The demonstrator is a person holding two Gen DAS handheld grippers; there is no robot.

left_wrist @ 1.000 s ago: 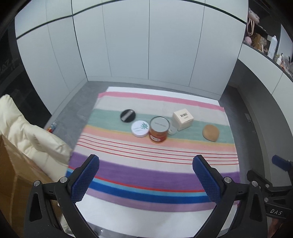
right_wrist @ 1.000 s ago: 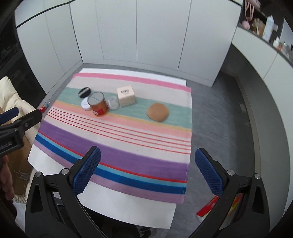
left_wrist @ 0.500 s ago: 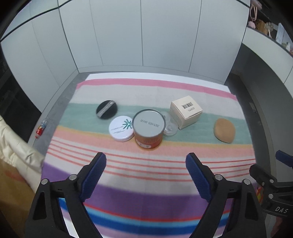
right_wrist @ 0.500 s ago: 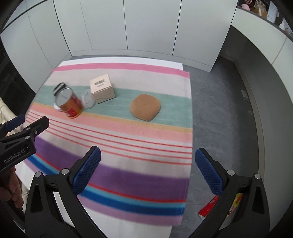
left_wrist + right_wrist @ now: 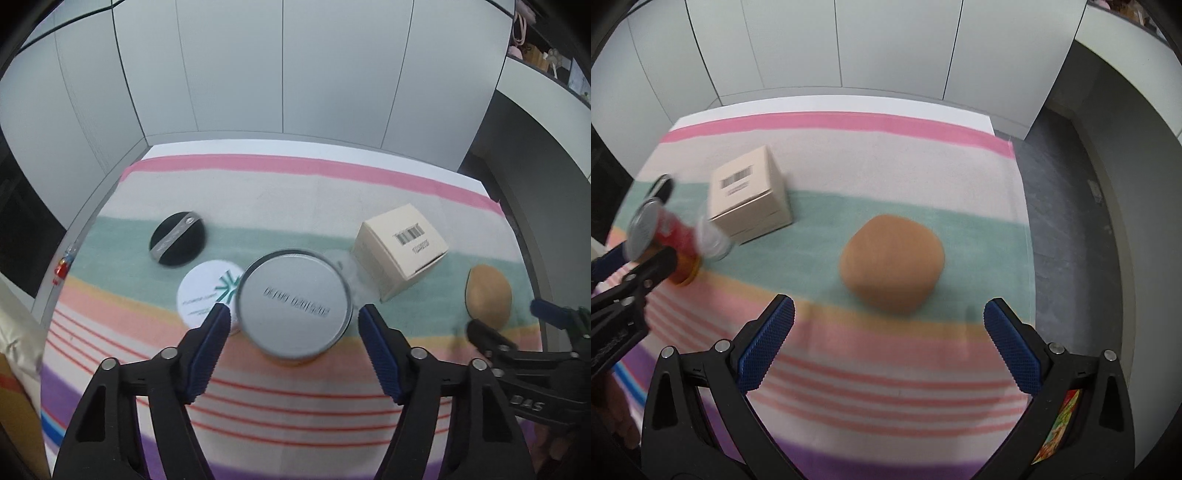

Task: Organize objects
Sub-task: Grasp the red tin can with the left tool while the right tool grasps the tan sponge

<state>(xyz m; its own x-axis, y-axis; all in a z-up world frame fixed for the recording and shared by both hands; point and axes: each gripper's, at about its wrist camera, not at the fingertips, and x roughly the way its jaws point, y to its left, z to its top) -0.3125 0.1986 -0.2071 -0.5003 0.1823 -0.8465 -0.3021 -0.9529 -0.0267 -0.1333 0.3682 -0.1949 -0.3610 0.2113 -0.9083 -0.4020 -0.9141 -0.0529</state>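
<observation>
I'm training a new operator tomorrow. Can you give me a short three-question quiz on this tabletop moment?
1. True or false: the left gripper is shut on the round red can with the grey metal lid.
2. What lies ahead of the right gripper? A) tan rounded sponge B) cream cardboard box with a barcode C) round black puff
3. Fill in: the round white compact sits on the can's ___ side in the left wrist view.

Key: 1 false; 2 A; 3 left.
</observation>
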